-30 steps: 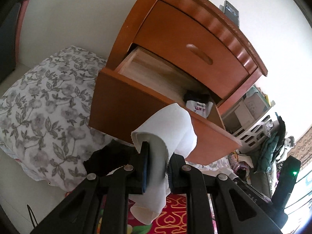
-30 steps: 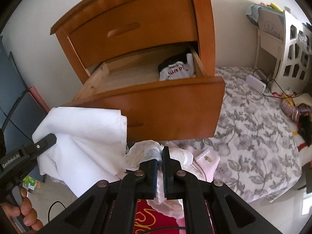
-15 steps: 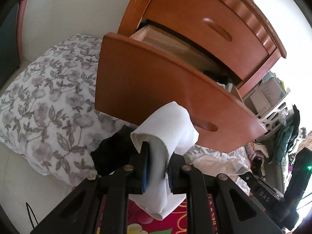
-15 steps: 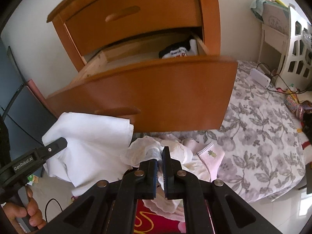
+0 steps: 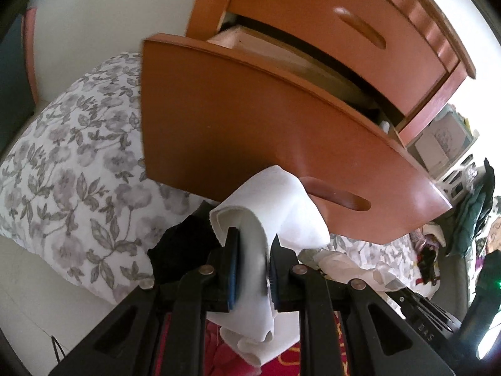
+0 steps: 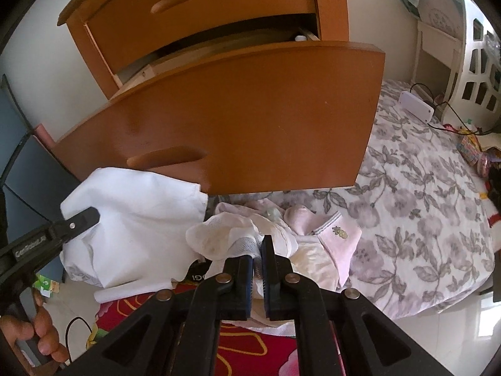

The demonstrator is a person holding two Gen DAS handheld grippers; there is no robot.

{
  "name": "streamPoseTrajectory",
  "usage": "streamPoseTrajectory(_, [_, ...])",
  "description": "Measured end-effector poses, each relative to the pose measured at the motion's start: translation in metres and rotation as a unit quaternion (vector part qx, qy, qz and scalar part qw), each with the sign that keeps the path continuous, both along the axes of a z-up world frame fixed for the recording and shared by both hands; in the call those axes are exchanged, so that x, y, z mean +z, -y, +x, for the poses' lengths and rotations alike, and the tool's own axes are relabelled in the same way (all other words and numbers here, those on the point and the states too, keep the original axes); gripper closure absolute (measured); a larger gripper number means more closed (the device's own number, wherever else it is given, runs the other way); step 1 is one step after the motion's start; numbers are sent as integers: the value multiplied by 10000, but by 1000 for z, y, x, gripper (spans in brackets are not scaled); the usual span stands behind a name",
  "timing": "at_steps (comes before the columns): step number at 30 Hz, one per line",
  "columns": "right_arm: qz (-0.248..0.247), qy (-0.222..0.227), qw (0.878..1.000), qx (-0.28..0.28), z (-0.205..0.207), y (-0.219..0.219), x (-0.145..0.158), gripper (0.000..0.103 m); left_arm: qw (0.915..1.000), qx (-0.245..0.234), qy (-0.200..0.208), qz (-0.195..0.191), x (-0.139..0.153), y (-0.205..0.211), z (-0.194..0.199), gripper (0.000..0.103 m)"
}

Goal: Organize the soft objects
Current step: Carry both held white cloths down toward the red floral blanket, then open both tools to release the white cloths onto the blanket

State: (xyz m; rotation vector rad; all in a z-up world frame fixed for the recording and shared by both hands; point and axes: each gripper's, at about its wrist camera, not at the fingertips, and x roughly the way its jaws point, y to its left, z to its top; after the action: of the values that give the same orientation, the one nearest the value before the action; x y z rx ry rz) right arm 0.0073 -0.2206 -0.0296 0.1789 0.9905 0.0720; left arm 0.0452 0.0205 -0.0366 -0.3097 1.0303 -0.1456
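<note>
My left gripper is shut on a folded white cloth, held low in front of the open wooden drawer. The cloth and the left gripper also show in the right wrist view. My right gripper is shut on a white mesh garment, just above a pile of pale pink clothes on the bed. The drawer front hangs over the pile and hides the drawer's inside.
A black garment lies on the floral bedspread left of my left gripper. A red patterned mat lies below. A white shelf unit and a white power strip are at the right.
Both grippers have dropped lower with their cloths. The drawer front now fills the view and hides the folded black and white item inside the drawer.
</note>
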Motion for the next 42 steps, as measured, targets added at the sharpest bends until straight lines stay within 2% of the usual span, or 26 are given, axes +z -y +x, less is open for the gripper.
streamPoseTrajectory(10, [-108, -4, 9999, 46, 2, -3, -2, 97, 9988, -98, -323, 348, -20, -2, 11, 86])
streamPoseTrajectory(14, [-118, -39, 9999, 15, 4, -1, -4, 97, 9978, -165, -344, 541, -24, 2, 15, 85])
streamPoseTrajectory(19, [-107, -70, 9999, 40, 6, -1, -6, 97, 9976, -164, -334, 575, -25, 1, 12, 84])
streamPoseTrajectory(26, [-75, -144, 9998, -62, 7, 3, -10, 95, 9976, -95, -450, 527, -26, -6, 6, 53])
streamPoseTrajectory(27, [-93, -150, 9998, -88, 7, 4, -10, 86, 9976, -88, -448, 527, -25, -7, 4, 48])
streamPoseTrajectory(28, [-114, -148, 9998, -109, 7, 4, -10, 72, 9976, -78, -439, 535, -23, -8, 2, 46])
streamPoseTrajectory(30, [-160, -128, 9997, -142, 6, 5, -9, 58, 9977, -42, -407, 539, -18, -10, -2, 40])
streamPoseTrajectory(33, [-167, -108, 9997, -152, 6, 5, -8, 55, 9980, 72, -278, 569, -6, -15, -10, 30])
streamPoseTrajectory(34, [-183, -101, 9996, -169, 5, 5, -8, 49, 9978, 94, -247, 615, -4, -16, -11, 28])
streamPoseTrajectory(38, [-269, -99, 9993, -229, 4, 5, -6, 37, 9969, 139, -148, 755, 5, -18, -15, 18])
streamPoseTrajectory(42, [-358, -45, 9990, -278, 2, 7, -3, 22, 9957, 141, -104, 906, 5, -18, -18, 14])
